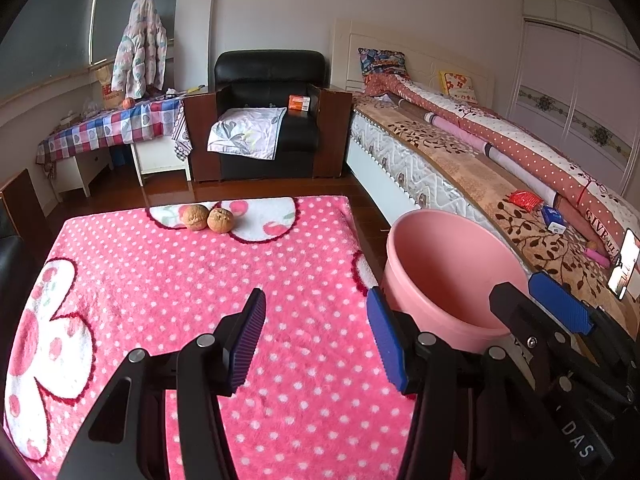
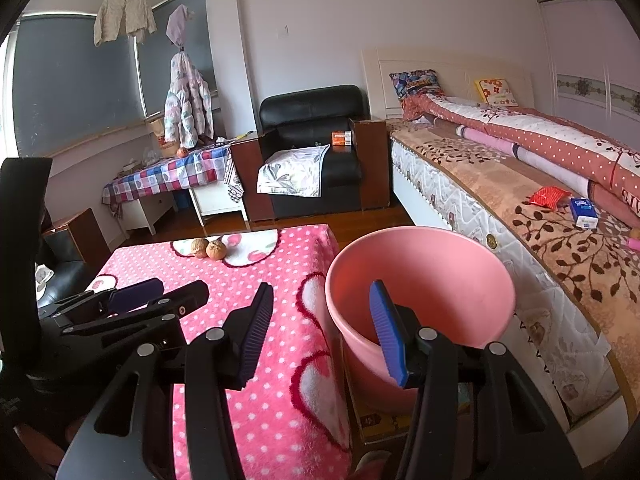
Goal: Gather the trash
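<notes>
Open left hand-held gripper [image 1: 316, 340], pink bucket [image 1: 448, 256] beside, two walnuts [image 1: 208, 219] beyond

Ahead of your grippers a black armchair [image 1: 268, 112] stands against the pale wall [image 1: 280, 4]; left of it blinds cover the windows [image 2: 76, 80], right runs the bed [image 2: 520, 184], over dark wood floor [image 1: 248, 190].

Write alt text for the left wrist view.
The open, empty left gripper hovers over a pink polka-dot cloth with two walnuts at its far edge. A pink bucket stands to the right, beside a bed.
</notes>
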Tool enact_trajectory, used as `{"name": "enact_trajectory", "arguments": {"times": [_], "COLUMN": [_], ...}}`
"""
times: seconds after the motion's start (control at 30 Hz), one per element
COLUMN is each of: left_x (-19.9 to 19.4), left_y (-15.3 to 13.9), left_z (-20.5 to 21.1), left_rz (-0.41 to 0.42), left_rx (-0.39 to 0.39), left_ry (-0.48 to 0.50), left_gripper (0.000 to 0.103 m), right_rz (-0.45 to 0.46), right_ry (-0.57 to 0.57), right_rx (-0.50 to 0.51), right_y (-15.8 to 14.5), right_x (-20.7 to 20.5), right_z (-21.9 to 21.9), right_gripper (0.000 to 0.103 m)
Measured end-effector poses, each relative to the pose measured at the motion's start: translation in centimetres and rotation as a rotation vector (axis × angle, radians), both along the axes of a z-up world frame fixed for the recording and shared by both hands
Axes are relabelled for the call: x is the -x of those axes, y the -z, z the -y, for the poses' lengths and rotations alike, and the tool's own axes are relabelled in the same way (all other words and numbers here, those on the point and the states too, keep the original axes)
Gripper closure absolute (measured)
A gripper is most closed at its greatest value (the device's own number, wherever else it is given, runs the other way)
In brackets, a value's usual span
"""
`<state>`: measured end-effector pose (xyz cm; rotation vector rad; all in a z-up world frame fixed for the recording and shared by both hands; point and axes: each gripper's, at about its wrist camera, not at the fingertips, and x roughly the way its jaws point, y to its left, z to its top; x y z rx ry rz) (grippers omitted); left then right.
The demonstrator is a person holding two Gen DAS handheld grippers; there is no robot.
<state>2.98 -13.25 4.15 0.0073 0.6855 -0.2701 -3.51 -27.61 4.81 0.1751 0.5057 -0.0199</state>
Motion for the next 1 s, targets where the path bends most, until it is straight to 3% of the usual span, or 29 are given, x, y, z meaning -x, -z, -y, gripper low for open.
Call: {"name": "enact_trajectory", "arguments": {"times": [1.0], "left_x": [-0.4], "left_y": [1.7], "left_z": [-0.2], "left_rz": [-0.048], "left_rx": [-0.008], "left_ry": [0.004], "left_gripper": [0.051], "right_rz": [-0.025], "right_ry": [-0.011], "right_rx": [0.01], "right_y": [1.4], "right_x": [-0.5], "right_z": [-0.9], "right_gripper": [0.052]}}
